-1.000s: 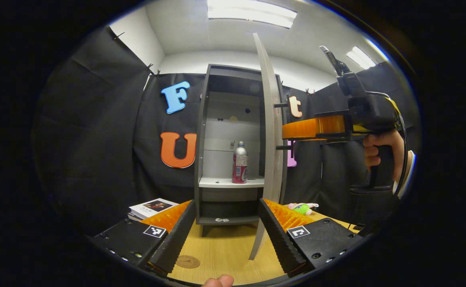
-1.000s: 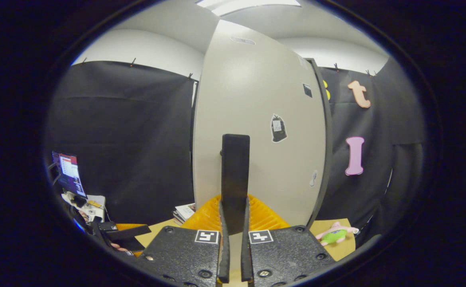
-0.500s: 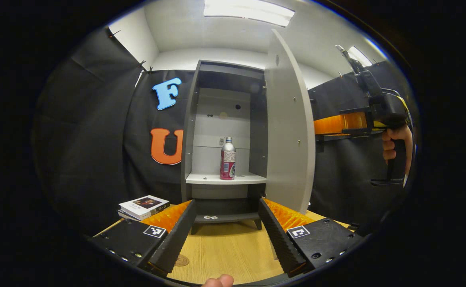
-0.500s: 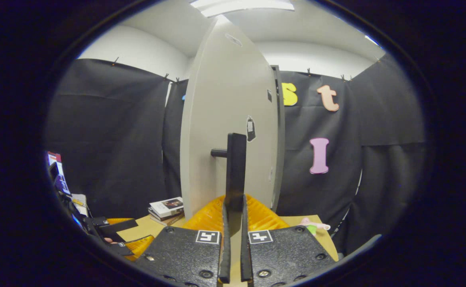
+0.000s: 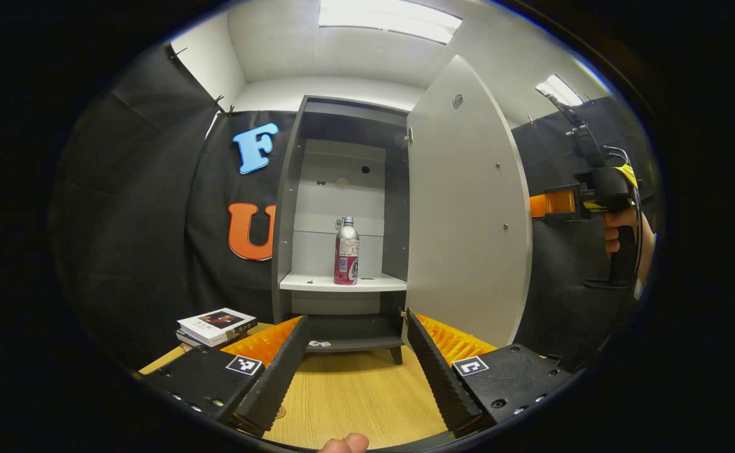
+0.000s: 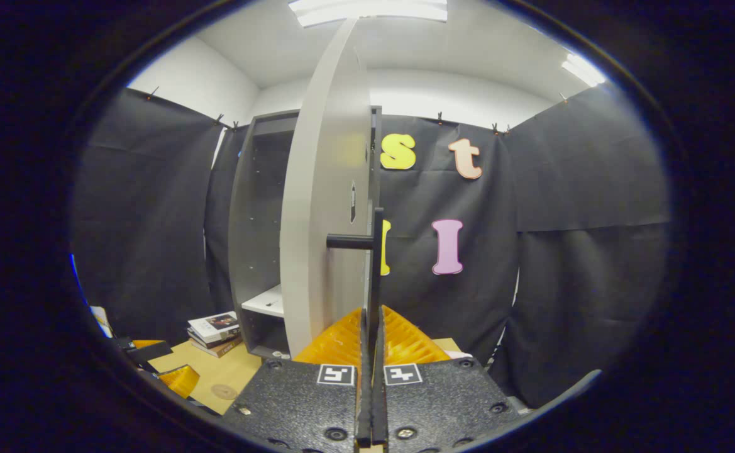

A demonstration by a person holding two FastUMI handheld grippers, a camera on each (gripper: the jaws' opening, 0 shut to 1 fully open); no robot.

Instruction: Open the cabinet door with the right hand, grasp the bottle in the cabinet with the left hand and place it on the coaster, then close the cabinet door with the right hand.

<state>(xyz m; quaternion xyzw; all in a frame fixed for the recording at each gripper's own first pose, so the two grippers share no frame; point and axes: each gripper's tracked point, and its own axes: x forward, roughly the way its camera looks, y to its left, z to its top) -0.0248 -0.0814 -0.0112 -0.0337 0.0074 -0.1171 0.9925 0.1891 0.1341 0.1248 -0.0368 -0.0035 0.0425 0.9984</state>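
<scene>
A silver bottle with a pink label (image 5: 346,252) stands upright on the white middle shelf of the grey cabinet (image 5: 342,189). The cabinet door (image 5: 468,207) stands wide open to the right. My right gripper (image 6: 371,330) is shut on the door's black bar handle (image 6: 376,264), and it appears with the hand holding it at the far right (image 5: 571,204). My left gripper (image 5: 354,371) is open and holds nothing, low over the wooden table (image 5: 354,396), well short of the bottle. The round brown coaster (image 6: 224,391) lies on the table before the cabinet.
A short stack of books (image 5: 216,324) lies on the table left of the cabinet. A lower dark shelf (image 5: 348,343) sits under the bottle's shelf. Black cloth walls close in on both sides.
The door has swung from edge-on to wide open, pulled by my right gripper, which moved rightward. The bottle has stayed in place. My left gripper is still open.
</scene>
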